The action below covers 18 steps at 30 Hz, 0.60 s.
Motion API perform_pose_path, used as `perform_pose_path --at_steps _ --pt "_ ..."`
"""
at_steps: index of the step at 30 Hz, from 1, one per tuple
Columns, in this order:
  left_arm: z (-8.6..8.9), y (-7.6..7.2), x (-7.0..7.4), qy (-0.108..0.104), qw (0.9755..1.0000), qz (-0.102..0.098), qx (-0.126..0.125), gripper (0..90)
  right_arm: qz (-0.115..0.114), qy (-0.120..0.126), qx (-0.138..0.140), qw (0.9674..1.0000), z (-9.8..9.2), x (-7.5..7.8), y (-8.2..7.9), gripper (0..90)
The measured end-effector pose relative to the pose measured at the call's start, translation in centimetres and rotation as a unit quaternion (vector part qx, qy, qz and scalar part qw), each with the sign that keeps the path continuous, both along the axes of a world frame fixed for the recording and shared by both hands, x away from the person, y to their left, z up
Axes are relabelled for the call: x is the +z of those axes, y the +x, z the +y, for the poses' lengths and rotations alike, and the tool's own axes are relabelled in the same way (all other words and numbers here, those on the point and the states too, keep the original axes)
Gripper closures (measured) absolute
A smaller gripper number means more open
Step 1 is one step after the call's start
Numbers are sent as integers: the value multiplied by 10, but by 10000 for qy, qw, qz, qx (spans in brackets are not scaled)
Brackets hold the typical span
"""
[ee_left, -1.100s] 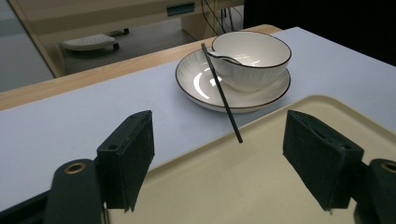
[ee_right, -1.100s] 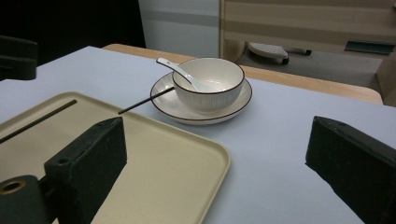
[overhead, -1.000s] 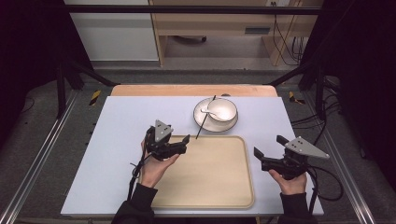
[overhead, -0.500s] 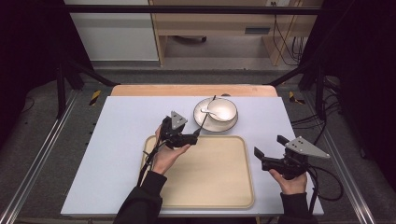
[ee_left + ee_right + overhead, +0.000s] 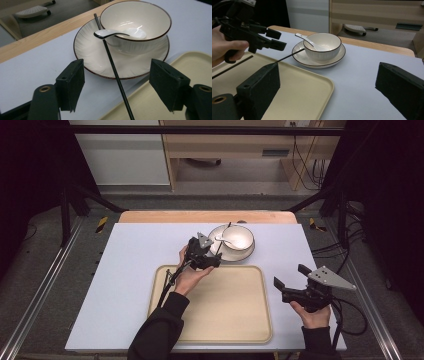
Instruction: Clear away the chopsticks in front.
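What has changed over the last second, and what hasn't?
The left gripper has moved up the high view toward the plate, its jaws closing a little around the black chopstick but not touching it. The right gripper, bowl, spoon and tray have stayed put.

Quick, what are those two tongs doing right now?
Left tongs: open and just closing in, astride the black chopstick, pads not touching it.
Right tongs: open, holding nothing.
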State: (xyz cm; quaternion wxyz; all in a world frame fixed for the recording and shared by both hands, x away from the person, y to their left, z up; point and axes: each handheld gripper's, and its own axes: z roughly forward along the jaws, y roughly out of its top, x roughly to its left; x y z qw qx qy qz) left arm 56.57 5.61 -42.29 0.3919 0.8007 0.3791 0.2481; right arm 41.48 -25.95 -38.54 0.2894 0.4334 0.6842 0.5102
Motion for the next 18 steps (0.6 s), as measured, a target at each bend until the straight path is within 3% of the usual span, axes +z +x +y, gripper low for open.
perform_pose_path --at_steps 5,15,18 --pt "-6 13 -9 163 9999 31 9 347 23 9 -3 10000 -1 -1 1 57" --pt "-13 32 -19 95 9997 223 74 495 55 -9 14 10000 1 -3 2 58" --pt "-15 36 -23 174 9994 278 69 526 63 -3 11 10000 1 -3 2 58"
